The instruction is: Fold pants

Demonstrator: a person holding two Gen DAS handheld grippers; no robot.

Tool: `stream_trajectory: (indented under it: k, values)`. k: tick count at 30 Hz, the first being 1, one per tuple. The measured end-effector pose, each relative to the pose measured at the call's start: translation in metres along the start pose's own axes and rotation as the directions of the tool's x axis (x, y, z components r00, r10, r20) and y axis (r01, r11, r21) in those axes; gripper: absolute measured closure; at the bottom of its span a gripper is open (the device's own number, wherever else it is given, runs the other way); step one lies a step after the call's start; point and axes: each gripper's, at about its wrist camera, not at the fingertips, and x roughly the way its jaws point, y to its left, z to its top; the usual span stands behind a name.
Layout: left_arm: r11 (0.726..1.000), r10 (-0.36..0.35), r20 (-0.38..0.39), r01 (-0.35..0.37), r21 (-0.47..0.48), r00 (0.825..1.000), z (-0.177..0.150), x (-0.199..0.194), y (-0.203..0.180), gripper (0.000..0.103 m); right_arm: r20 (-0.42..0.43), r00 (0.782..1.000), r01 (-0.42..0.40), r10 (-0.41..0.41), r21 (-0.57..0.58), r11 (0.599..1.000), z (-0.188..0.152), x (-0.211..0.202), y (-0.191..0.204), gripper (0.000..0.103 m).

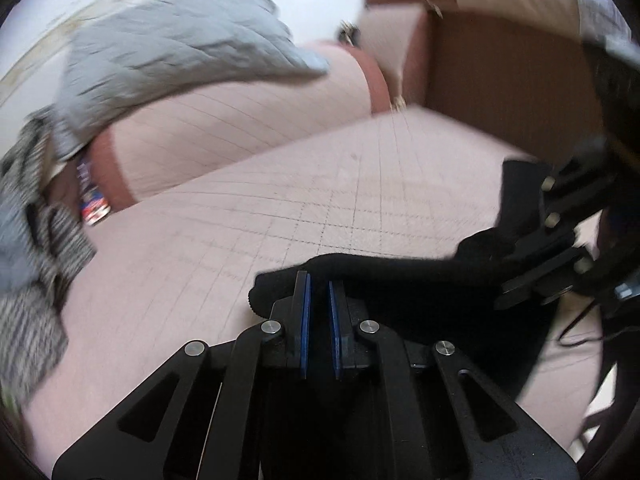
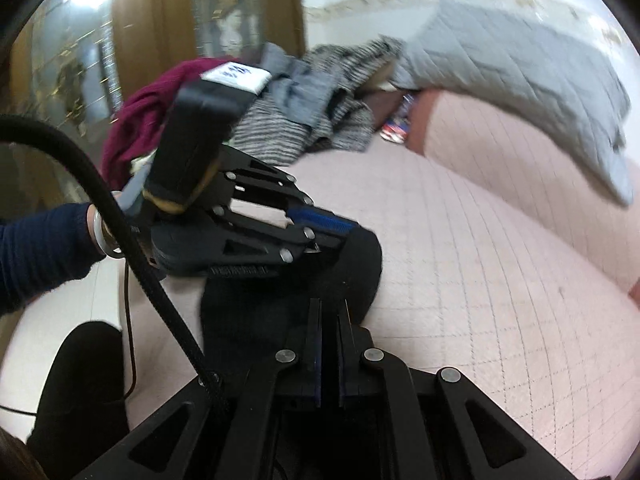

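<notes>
The black pants [image 1: 400, 280] were soft, limp cloth, light enough for two pinches to carry, and I judged they would sag and slide between any two held points rather than keep a crease; the edge of the fabric seemed the sensible place to take them, one grip toward each side, so the span between would hang straight; my left gripper [image 1: 319, 280] was clenched, its blue pads nearly touching, with the dark cloth bunched right at and under the tips; my right gripper [image 2: 329, 308] was likewise closed, its tips sunk into the same black fabric; whether each truly pinched cloth I took as likely, not certain, since blur hid the contact; the pants lay at the near edge of the pink quilted sofa seat [image 1: 320, 184], spread between my two grippers; the grey quilted blanket [image 2: 520, 64] was well apart.
</notes>
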Motion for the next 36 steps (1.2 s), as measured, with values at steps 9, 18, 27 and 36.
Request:
stream_trajectory:
  k: [9,18,27,36]
  values:
    - [0.942,-0.012,-0.030,0.001,-0.337,0.999,-0.089,-0.060,0.005,0.095,-0.071,0.997,-0.055,0.043,-0.182,0.982,-0.059,0.032,0.077,0.097]
    - [0.889,0.060,0.038,-0.036,-0.456,0.997,-0.097,-0.095,0.035,0.040,-0.035,0.990,-0.138,0.138,-0.008,0.990,-0.058,0.010,0.063,0.061]
    - [0.872,-0.154,0.000,0.136,-0.471,0.988,-0.083,-0.036,0.036,0.039,-0.046,0.998,-0.040,0.048,0.159,0.986,-0.043,0.054,0.042,0.049]
    - [0.862,-0.114,-0.217,-0.012,-0.506,0.970,-0.082,0.005,0.027,0.073,-0.043,0.998,-0.040,0.055,0.296,0.954,-0.065,0.047,0.026,0.049]
